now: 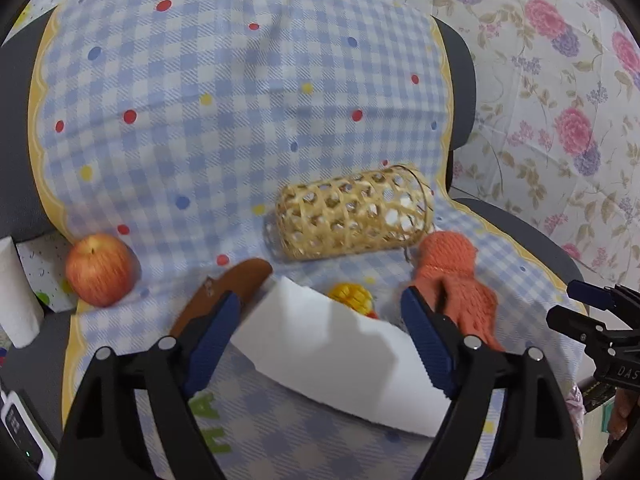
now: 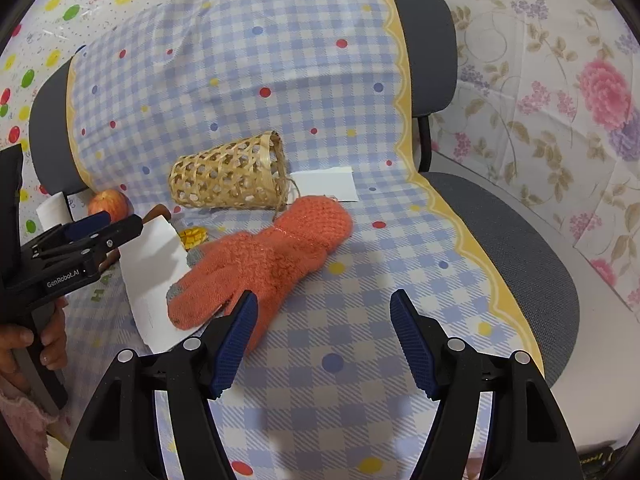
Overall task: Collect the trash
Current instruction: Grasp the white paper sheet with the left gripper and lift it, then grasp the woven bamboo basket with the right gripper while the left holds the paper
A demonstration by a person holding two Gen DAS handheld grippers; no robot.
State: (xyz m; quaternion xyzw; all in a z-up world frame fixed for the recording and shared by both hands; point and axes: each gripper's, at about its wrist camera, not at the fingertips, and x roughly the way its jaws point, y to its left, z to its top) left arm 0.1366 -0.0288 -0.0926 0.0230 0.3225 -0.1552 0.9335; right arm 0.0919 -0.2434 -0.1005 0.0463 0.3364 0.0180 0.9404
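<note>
A white sheet of paper [image 1: 328,352] lies on the checked cloth between the fingers of my left gripper [image 1: 320,304], which stands open around it. In the right wrist view the same paper [image 2: 152,276] curls up beside the left gripper [image 2: 100,228]. An orange knitted glove [image 2: 264,260] lies flat just left of my right gripper [image 2: 324,298], which is open over bare cloth; the glove's finger end passes behind the left fingertip [image 2: 240,320]. A woven bamboo basket [image 1: 352,216] lies on its side behind the paper. A second white slip [image 2: 326,186] lies at its mouth.
A red apple [image 1: 100,270], a brown flat piece [image 1: 228,288] and a yellow corn chunk [image 1: 352,298] lie near the paper. A white roll [image 1: 16,292] stands at the left edge. The grey chair [image 2: 520,240] under the cloth drops off at the right. A hand [image 2: 24,340] holds the left gripper.
</note>
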